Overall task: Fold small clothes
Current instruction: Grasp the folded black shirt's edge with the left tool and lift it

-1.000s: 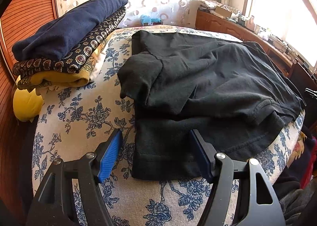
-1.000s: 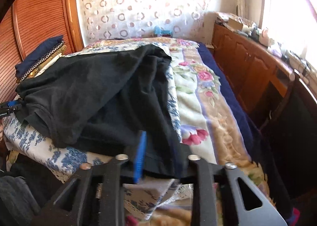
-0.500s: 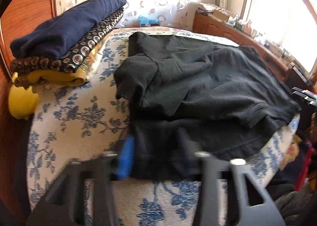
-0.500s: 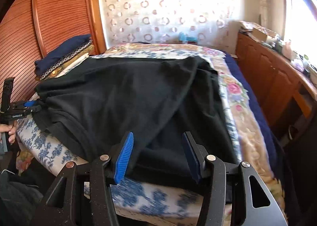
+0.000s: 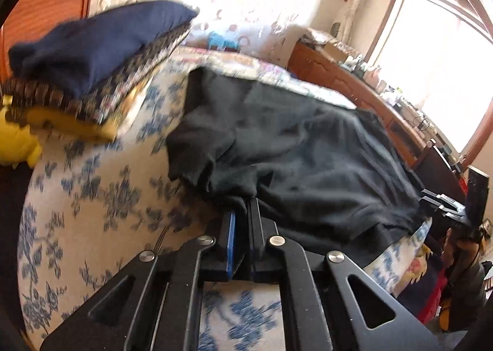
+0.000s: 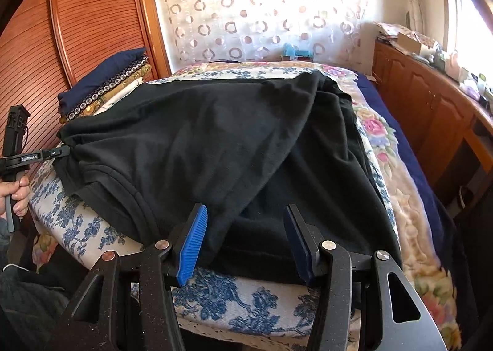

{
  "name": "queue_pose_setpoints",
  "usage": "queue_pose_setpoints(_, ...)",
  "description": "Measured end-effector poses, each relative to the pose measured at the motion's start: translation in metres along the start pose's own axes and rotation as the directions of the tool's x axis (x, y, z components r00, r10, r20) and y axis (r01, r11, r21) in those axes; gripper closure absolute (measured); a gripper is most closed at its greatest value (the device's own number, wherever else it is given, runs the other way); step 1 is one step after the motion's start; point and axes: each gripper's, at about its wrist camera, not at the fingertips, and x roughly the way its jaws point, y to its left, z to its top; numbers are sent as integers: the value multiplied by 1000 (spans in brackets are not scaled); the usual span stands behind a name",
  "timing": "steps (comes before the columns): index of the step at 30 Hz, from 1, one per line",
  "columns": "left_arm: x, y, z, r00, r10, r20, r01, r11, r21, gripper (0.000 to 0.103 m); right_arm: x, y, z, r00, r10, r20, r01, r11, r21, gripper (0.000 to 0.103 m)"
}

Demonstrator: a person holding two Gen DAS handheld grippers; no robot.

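Observation:
A black garment (image 5: 308, 150) lies spread and partly folded on the bed's blue-flowered cover (image 5: 92, 197). My left gripper (image 5: 242, 209) is shut on the garment's near left edge, and the cloth bunches up at its tips. In the right wrist view the same garment (image 6: 200, 135) fills the middle, with the left gripper (image 6: 63, 150) pinching its far left corner and a hand (image 6: 15, 193) on the grip. My right gripper (image 6: 246, 227) stands open at the near edge. Cloth lies between its blue pads (image 6: 194, 243), which do not press on it.
A stack of folded clothes (image 5: 92, 52), navy on top, sits at the bed's left by the wooden wardrobe doors (image 6: 61, 27). A yellow cushion (image 5: 15, 141) lies under it. A wooden cabinet (image 6: 431, 110) with clutter runs along the right, beyond a pink-flowered blanket (image 6: 400, 197).
The left jaws closed from wide open onto the garment's near edge, which now bunches up. The right jaws widened off the cloth, and that gripper shifted along the near hem.

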Motion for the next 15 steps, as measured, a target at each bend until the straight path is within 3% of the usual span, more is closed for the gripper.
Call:
queue_pose_setpoints(4,-6,-37,34,997,-64,35,62,996,68,96,-5,-4,-2,1000,0,14,0,1000,23,49)
queue_pose_setpoints(8,7,-98,72,986,-168,20,163,973,165,96,-13,-12,-5,999,-3,35,2,999,45,49)
queue_pose_setpoints(12,32,-178,93,967,-251,-41,252,924,286,96,-24,-21,-11,998,-15,61,11,998,65,49)
queue_pose_setpoints(15,55,-242,97,937,-327,-121,349,871,347,96,-33,-35,-19,997,-28,75,22,996,89,49)
